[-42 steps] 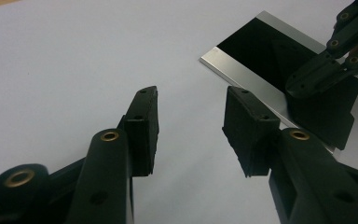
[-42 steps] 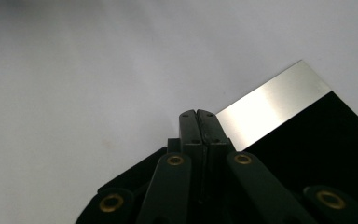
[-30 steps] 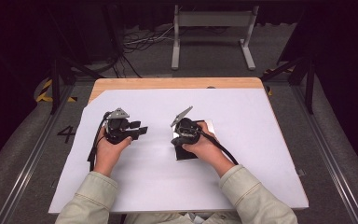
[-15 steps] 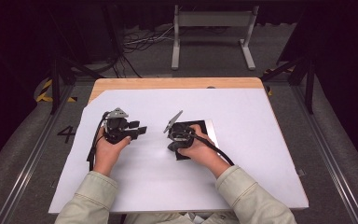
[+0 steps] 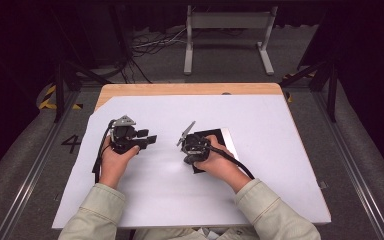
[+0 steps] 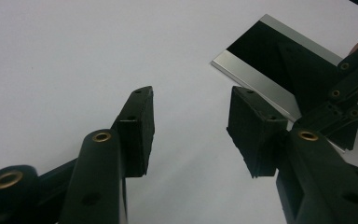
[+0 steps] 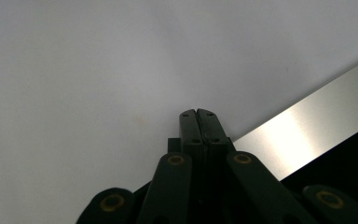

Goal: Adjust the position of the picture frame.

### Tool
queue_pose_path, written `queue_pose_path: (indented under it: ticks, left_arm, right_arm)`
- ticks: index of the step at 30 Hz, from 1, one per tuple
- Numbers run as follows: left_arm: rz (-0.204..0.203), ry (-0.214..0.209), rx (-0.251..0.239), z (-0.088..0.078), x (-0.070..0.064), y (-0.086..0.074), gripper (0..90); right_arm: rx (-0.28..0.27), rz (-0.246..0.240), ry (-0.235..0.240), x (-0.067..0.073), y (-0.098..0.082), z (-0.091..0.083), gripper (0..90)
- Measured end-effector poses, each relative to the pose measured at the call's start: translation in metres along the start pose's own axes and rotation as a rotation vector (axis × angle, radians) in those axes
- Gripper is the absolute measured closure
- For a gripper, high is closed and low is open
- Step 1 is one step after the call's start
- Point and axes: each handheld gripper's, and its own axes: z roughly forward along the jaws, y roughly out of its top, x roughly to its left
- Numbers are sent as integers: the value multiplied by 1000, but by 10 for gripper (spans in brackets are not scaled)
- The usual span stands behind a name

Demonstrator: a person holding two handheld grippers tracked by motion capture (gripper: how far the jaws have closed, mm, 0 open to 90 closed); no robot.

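A flat black plate [image 5: 215,136] with silver strips along two edges lies on the white table, right of the middle. My right gripper [image 5: 190,155] is held over the plate's near-left part. In the right gripper view its jaws [image 7: 196,115] are shut with nothing between them, their tips over white surface just off the plate's silver edge [image 7: 307,122]. My left gripper [image 5: 149,140] rests to the left, pointing right at the plate. Its jaws [image 6: 191,130] stand open and empty, and the plate [image 6: 272,51] shows beyond them, with the right gripper's linkage [image 6: 349,88] above it.
A white sheet [image 5: 260,190] covers the table, with a strip of bare wood [image 5: 190,89] at the far edge. A white metal stand [image 5: 225,30] and cables stand on the floor behind the table. Dark floor rails run along both sides.
My right gripper has shifted left and nearer, from above the plate's middle to its near-left edge. The left gripper has stayed put.
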Motion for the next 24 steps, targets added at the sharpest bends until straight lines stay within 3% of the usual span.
queue_pose_path:
  ticks: [17, 20, 22, 24]
  left_arm:
    - [1, 2, 5, 3, 0, 0, 497]
    - [-2, 0, 6, 3, 0, 0, 495]
    - [0, 2, 4, 3, 0, 0, 495]
    - [0, 2, 5, 3, 1, 0, 494]
  right_arm:
    - [16, 58, 33, -6, -40, -19, 900]
    - [-9, 60, 44, -8, -41, -22, 900]
    - [-56, 77, 54, -11, -42, -27, 900]
    - [-89, 99, 36, -17, -43, -33, 900]
